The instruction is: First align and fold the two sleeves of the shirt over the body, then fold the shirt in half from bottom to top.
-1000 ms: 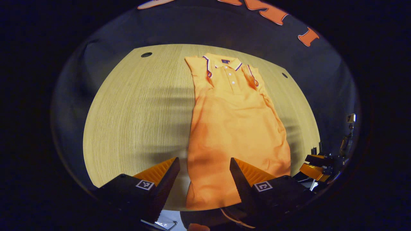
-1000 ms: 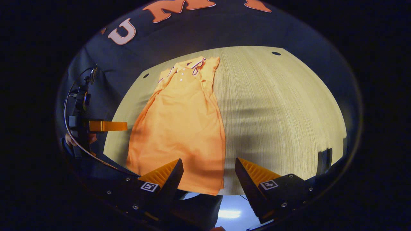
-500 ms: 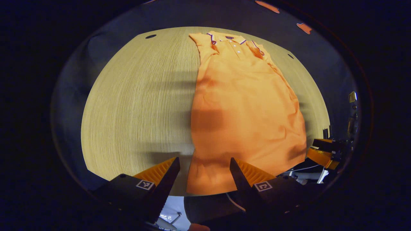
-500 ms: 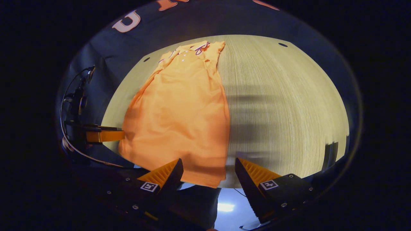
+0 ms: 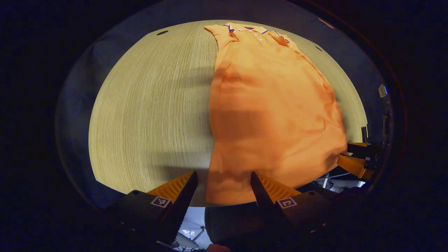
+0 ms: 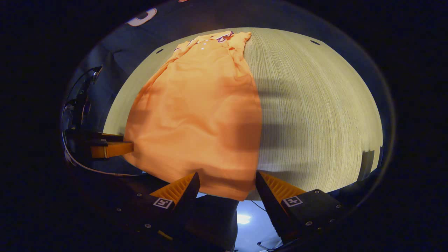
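An orange polo shirt (image 5: 266, 105) lies flat on a pale wood-grain table (image 5: 150, 115), collar toward twelve o'clock and hem at the near table edge toward six o'clock. Both sleeves are folded in over the body, giving the shirt a long, narrow outline.

In the left gripper view, the left gripper (image 5: 223, 185) hovers at six o'clock with its two fingers spread wide apart, holding nothing. The shirt's lower left corner sits in the gap between them. The right gripper (image 5: 355, 157) appears at about four o'clock, beside the shirt's other lower corner.

In the right gripper view, the shirt (image 6: 203, 112) fills the left half of the table (image 6: 315, 115). The right gripper (image 6: 226, 185) is at six o'clock, fingers spread apart and empty, framing the shirt's lower right corner. The left gripper (image 6: 106, 147) shows at nine o'clock, next to the hem; whether it touches the cloth is hard to tell from here.
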`<action>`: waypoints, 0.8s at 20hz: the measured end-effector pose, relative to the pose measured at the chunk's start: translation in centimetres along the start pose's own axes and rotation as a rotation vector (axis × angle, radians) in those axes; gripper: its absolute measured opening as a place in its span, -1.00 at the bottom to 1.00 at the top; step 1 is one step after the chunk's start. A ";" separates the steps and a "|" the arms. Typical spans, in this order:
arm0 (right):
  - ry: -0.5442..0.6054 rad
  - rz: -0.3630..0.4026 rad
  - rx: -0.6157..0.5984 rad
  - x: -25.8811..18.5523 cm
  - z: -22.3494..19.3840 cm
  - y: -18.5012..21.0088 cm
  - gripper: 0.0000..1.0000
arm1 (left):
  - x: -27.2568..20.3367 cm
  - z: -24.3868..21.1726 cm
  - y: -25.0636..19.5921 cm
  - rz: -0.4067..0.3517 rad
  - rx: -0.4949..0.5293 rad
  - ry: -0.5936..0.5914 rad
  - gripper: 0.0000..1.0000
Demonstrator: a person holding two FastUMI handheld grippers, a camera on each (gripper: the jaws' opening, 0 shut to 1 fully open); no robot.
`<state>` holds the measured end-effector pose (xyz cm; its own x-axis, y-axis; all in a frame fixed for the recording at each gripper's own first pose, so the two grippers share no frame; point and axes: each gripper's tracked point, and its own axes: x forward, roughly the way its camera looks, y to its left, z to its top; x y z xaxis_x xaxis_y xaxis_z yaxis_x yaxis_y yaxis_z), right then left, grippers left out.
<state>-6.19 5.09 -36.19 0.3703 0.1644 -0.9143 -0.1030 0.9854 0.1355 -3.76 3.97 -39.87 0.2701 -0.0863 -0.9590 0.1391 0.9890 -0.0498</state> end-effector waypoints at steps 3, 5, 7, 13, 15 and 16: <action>-0.003 -0.039 -0.001 0.3 0.1 -0.5 0.89 | 0.1 0.2 0.0 0.037 0.053 -0.012 0.86; 0.007 -0.067 0.028 0.4 0.2 -0.8 0.70 | 0.4 0.4 0.0 0.034 0.047 -0.007 0.87; 0.035 -0.086 0.037 0.5 0.3 -0.8 0.66 | 0.4 0.3 0.0 0.036 0.054 0.008 0.88; 0.090 -0.158 -0.102 0.6 0.0 -0.4 0.68 | 0.2 -0.3 1.6 0.067 0.008 0.032 0.82; 0.082 -0.158 -0.104 0.5 0.1 -0.5 0.72 | 0.2 -0.4 1.3 0.047 -0.012 0.031 0.93; 0.077 -0.151 -0.081 0.4 0.2 -0.6 0.62 | 0.3 -0.5 1.3 0.045 0.003 0.039 0.91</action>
<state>-5.76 4.59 -36.56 0.3155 0.0082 -0.9489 -0.1273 0.9913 -0.0338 -3.98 5.34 -40.34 0.2389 -0.0372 -0.9703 0.1305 0.9914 -0.0059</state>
